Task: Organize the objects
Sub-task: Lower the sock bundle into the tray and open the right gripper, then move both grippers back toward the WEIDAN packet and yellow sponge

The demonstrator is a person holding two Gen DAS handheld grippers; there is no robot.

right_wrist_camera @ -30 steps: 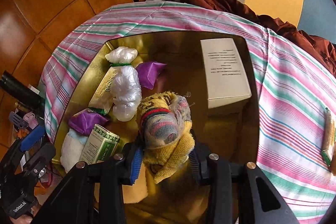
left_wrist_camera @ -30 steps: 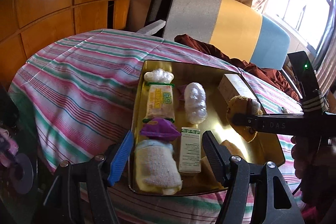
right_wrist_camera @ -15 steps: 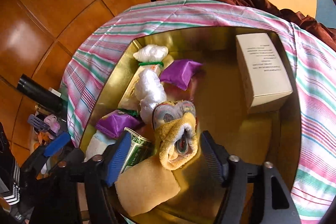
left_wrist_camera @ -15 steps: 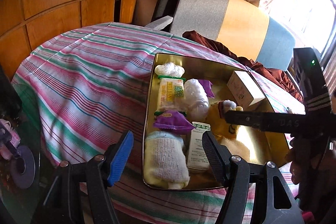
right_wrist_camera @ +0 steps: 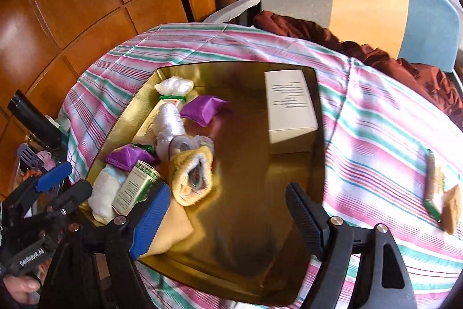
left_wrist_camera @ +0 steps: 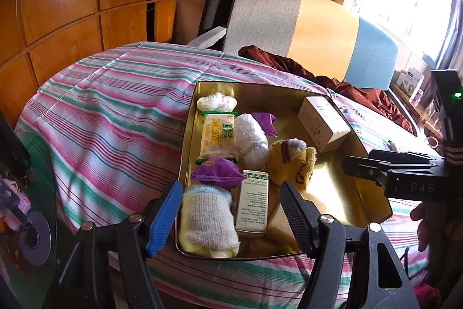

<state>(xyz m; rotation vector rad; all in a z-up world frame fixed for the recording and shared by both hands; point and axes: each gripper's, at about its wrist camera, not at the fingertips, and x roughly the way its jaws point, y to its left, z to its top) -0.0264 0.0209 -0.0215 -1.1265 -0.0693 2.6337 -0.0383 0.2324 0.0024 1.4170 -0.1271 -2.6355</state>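
Note:
A gold tray (left_wrist_camera: 373, 210) (right_wrist_camera: 254, 210) sits on the striped tablecloth and holds several items. A rolled yellow sock (left_wrist_camera: 292, 164) (right_wrist_camera: 192, 180) lies in it beside a green-and-white box (left_wrist_camera: 253, 203) (right_wrist_camera: 134, 187), a white plastic bundle (left_wrist_camera: 250, 141) (right_wrist_camera: 169, 125), purple pouches (left_wrist_camera: 217, 173) (right_wrist_camera: 207, 112), a pale rolled cloth (left_wrist_camera: 207, 222) and a cream box (left_wrist_camera: 322, 122) (right_wrist_camera: 289, 103). My left gripper (left_wrist_camera: 231, 217) is open and empty at the tray's near edge. My right gripper (right_wrist_camera: 228, 217) is open and empty, just back from the sock.
Two snack items (right_wrist_camera: 441, 188) lie on the tablecloth (left_wrist_camera: 110, 112) right of the tray. A grey, yellow and blue chair (left_wrist_camera: 312, 31) with a dark red cloth (left_wrist_camera: 361, 89) stands behind the table. Wooden panels (left_wrist_camera: 72, 5) line the left wall.
My right gripper opened, let go of the yellow sock into the tray, and drew back. My left gripper pulled back a little and stayed open.

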